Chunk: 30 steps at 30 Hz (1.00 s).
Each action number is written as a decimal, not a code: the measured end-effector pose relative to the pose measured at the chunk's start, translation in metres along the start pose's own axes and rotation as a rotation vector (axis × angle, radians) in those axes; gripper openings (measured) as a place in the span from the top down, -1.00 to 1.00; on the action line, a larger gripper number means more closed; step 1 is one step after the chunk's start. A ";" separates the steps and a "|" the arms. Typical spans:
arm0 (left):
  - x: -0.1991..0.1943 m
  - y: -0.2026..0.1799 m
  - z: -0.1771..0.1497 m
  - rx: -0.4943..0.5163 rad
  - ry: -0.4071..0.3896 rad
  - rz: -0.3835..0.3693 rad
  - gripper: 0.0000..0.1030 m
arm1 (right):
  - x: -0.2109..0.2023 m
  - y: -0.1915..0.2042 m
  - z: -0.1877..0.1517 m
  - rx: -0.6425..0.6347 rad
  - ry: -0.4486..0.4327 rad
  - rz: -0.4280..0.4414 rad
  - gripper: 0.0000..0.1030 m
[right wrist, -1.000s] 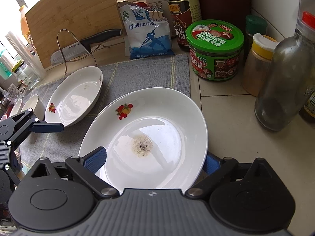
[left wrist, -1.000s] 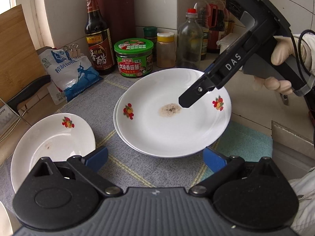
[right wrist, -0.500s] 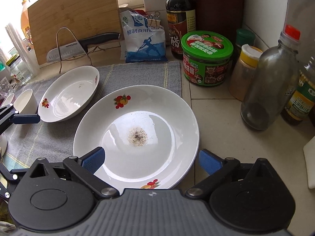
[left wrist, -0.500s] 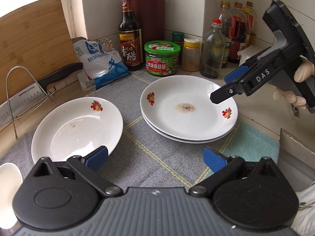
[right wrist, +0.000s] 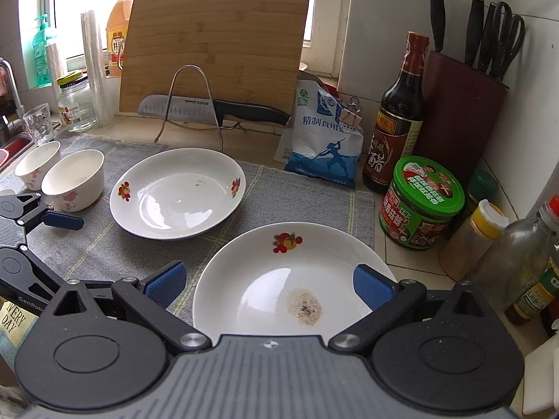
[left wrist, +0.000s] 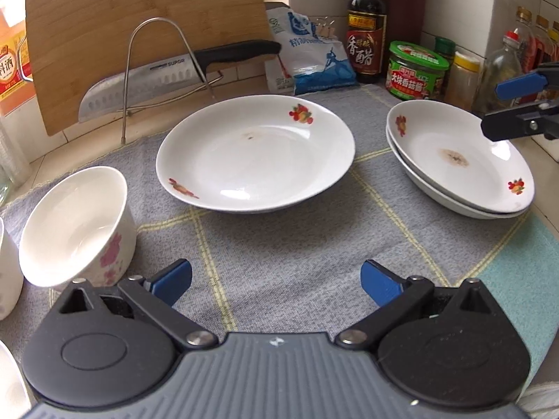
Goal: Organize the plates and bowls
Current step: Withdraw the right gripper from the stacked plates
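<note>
Both claws drawn back from stacked plates, spread wide, empty, grey mat, tiled kitchen counter

Bench, tiled: grey mat at centre carrying single plate, two stacked plates at 4 o'clock, two bowls at 9; knife rack, salt bag, jars at 12–3.

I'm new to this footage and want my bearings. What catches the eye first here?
Two white fruit-patterned plates stacked at the mat's right edge, the top one with a brown speckled smear in its middle. A single matching plate sits mid-mat, with flowered white bowls to its left. Behind, a big knife rests on a wire stand against an upright wooden cutting board.
</note>
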State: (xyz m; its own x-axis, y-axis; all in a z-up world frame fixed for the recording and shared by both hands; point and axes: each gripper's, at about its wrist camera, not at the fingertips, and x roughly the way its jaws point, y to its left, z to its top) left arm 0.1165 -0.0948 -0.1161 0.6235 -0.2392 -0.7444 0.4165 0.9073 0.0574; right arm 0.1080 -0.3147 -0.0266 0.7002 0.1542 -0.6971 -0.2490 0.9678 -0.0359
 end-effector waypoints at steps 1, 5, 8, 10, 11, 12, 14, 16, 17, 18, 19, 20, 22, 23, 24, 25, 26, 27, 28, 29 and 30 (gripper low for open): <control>0.003 0.000 -0.002 -0.006 0.000 0.012 -0.99 | 0.002 0.003 0.002 -0.005 0.004 0.011 -1.00; 0.016 -0.007 -0.003 -0.041 0.006 0.006 -0.99 | 0.010 0.012 0.008 -0.038 0.020 0.046 -1.00; 0.025 -0.011 0.000 -0.055 0.001 -0.005 -0.99 | 0.017 0.017 0.014 -0.064 0.033 0.073 -1.00; 0.028 -0.011 0.002 -0.068 -0.007 0.002 -0.99 | 0.021 0.019 0.019 -0.076 0.039 0.090 -1.00; 0.030 -0.010 0.003 -0.069 -0.014 0.002 -1.00 | 0.024 0.019 0.021 -0.080 0.042 0.100 -1.00; 0.032 -0.010 0.004 -0.067 -0.020 0.002 -1.00 | 0.028 0.019 0.024 -0.082 0.043 0.110 -1.00; 0.035 -0.010 0.007 -0.065 -0.028 0.000 -1.00 | 0.036 0.019 0.031 -0.083 0.052 0.132 -1.00; 0.038 -0.009 0.009 -0.064 -0.037 -0.001 -1.00 | 0.045 0.018 0.038 -0.083 0.060 0.151 -1.00; 0.039 -0.008 0.011 -0.066 -0.039 0.000 -1.00 | 0.052 0.018 0.043 -0.085 0.067 0.168 -1.00; 0.040 -0.008 0.012 -0.070 -0.041 0.003 -1.00 | 0.059 0.018 0.047 -0.088 0.073 0.181 -1.00; 0.042 -0.007 0.013 -0.076 -0.045 0.008 -1.00 | 0.065 0.018 0.051 -0.091 0.077 0.190 -1.00; 0.043 -0.007 0.014 -0.080 -0.048 0.011 -1.00 | 0.071 0.018 0.055 -0.096 0.084 0.199 -1.00; 0.046 -0.007 0.016 -0.087 -0.052 0.018 -1.00 | 0.087 0.018 0.063 -0.106 0.103 0.222 -1.00; 0.046 -0.006 0.017 -0.089 -0.054 0.021 -1.00 | 0.095 0.018 0.068 -0.108 0.112 0.237 -1.00; 0.047 -0.006 0.017 -0.090 -0.055 0.021 -1.00 | 0.102 0.018 0.071 -0.112 0.125 0.253 -1.00; 0.048 -0.005 0.018 -0.092 -0.055 0.021 -1.00 | 0.111 0.017 0.076 -0.117 0.139 0.270 -1.00; 0.048 -0.005 0.018 -0.093 -0.054 0.021 -1.00 | 0.118 0.017 0.080 -0.124 0.147 0.281 -1.00; 0.048 -0.005 0.019 -0.093 -0.055 0.021 -1.00 | 0.126 0.018 0.083 -0.132 0.161 0.296 -1.00; 0.049 -0.003 0.019 -0.090 -0.058 0.017 -1.00 | 0.133 0.018 0.087 -0.139 0.172 0.311 -1.00; 0.050 -0.002 0.019 -0.090 -0.062 0.015 -1.00 | 0.139 0.019 0.091 -0.146 0.180 0.323 -1.00; 0.050 -0.002 0.019 -0.090 -0.067 0.015 -1.00 | 0.147 0.019 0.095 -0.154 0.192 0.338 -1.00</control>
State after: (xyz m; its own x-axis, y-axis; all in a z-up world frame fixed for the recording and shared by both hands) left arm 0.1595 -0.1152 -0.1408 0.6731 -0.2453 -0.6977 0.3478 0.9376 0.0059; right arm 0.2695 -0.2545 -0.0620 0.4280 0.4044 -0.8082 -0.5509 0.8257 0.1214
